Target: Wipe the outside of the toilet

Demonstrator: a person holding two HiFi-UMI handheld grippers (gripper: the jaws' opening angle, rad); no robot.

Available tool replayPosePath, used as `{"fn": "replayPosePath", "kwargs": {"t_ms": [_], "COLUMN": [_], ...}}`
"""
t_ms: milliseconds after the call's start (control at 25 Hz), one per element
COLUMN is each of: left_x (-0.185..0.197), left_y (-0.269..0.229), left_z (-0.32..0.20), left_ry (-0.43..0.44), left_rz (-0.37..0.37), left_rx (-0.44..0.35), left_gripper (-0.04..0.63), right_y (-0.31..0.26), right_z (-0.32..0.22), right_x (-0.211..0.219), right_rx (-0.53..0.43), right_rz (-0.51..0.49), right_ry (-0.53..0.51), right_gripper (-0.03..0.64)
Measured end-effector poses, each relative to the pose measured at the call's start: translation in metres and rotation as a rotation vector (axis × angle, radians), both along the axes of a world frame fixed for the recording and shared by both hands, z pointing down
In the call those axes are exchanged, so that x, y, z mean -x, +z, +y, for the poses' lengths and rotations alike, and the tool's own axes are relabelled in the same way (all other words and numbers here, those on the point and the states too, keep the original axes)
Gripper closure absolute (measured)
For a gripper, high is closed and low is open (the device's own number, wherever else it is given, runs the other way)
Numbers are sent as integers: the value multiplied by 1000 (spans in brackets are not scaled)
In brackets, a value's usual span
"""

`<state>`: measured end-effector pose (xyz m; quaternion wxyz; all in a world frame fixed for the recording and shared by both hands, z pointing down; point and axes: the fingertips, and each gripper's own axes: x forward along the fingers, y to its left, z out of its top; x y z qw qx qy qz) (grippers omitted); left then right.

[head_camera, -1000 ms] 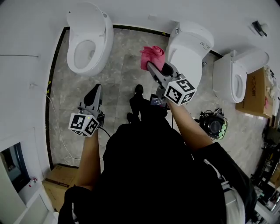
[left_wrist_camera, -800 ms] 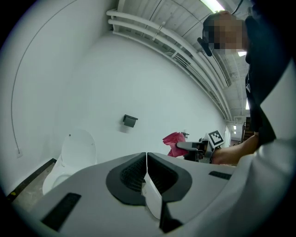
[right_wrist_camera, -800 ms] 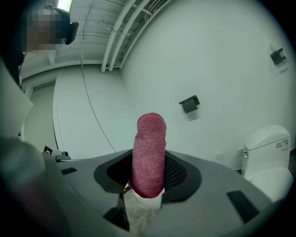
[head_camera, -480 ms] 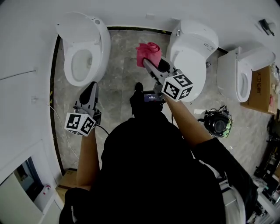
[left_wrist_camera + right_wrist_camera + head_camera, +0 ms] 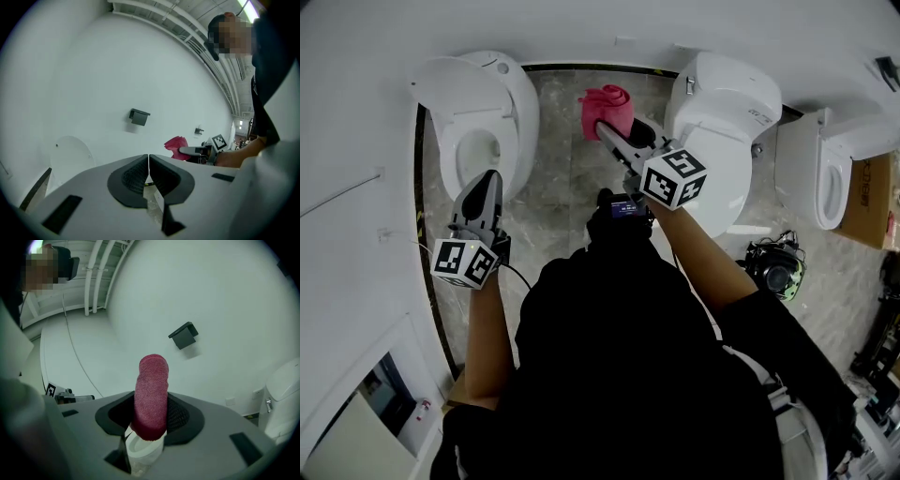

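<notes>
In the head view, the right gripper is pinching a soft, light pink cloth at nine o'clock of the closed toilet, slightly farther off than a second ago. In the left gripper view, the left gripper is pressing empty fingers together. In the right gripper view, fingers are clamping the cloth's fold.

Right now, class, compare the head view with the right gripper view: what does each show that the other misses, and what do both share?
Only the head view shows the cardboard box and the black device on the floor. Only the right gripper view shows a dark wall fitting and ceiling pipes. Both show the pink cloth clamped in the right gripper, and the closed-lid toilet to its right.
</notes>
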<state>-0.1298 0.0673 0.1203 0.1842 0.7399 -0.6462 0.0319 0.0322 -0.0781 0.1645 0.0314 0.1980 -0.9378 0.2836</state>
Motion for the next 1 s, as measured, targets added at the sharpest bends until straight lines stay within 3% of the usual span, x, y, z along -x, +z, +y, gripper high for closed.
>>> {"fn": "replayPosePath", "kwargs": {"t_ms": [200,360,560,760,1000], "left_x": [16,21,43,67,95], "left_y": [33,75,134,198,287], "left_z": [-49,-88,-134,-168,-185], "left_ry": [97,228,370,488,700], "left_rz": [-97,-181,-173,-198,-391], "left_rx": [137,239,288,351,485], "left_gripper": [574,574,574,574,574], "right_y": [36,82,143,220,322], "right_z": [-26,-37,-31,-27,-33], "right_x": [23,43,83,111,153], "right_rx": [53,139,200,246,311], "right_rz": [22,50,126,275,376], "right_ry": [1,18,31,45,100], "right_gripper": [431,431,431,431,431]}}
